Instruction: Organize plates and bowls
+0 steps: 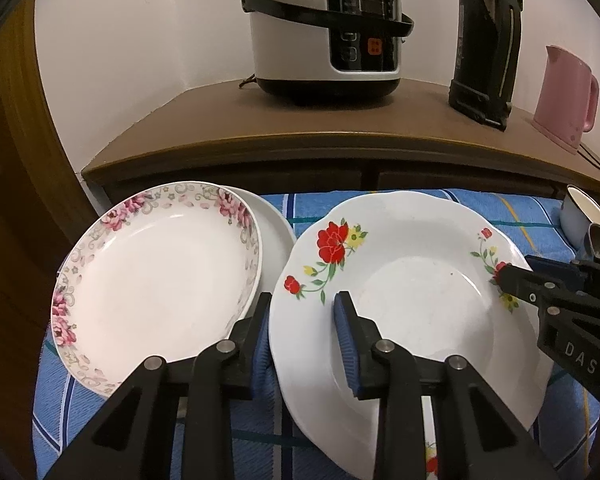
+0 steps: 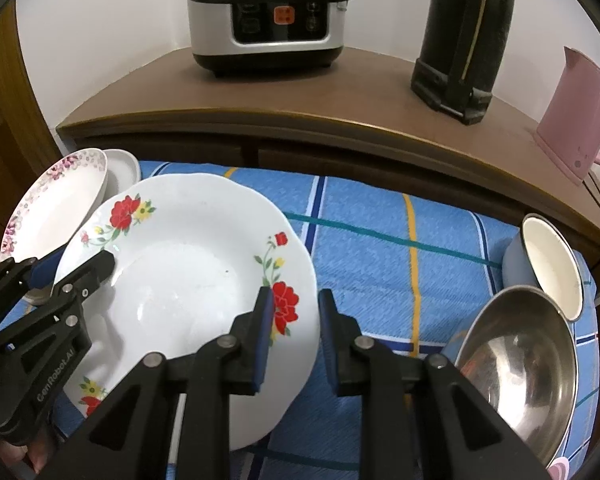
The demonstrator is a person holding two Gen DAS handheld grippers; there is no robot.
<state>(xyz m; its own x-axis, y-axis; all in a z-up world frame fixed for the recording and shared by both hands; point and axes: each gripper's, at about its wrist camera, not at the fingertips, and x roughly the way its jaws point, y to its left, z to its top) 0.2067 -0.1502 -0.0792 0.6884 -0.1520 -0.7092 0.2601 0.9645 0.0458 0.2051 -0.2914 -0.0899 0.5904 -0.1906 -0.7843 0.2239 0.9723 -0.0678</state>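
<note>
Left gripper (image 1: 302, 312) straddles the near-left rim of the red-flower plate (image 1: 412, 280), jaws apart, one finger either side. Right gripper (image 2: 292, 308) likewise brackets the plate's right rim, jaws apart, not clamped. Plate lies on blue checked cloth (image 2: 380, 248). Left: pink-flower plate (image 1: 156, 272) over a white dish (image 1: 276, 232). Right: steel bowl (image 2: 520, 368), enamel cup (image 2: 548, 264). Behind: rice cooker (image 1: 324, 28).
</note>
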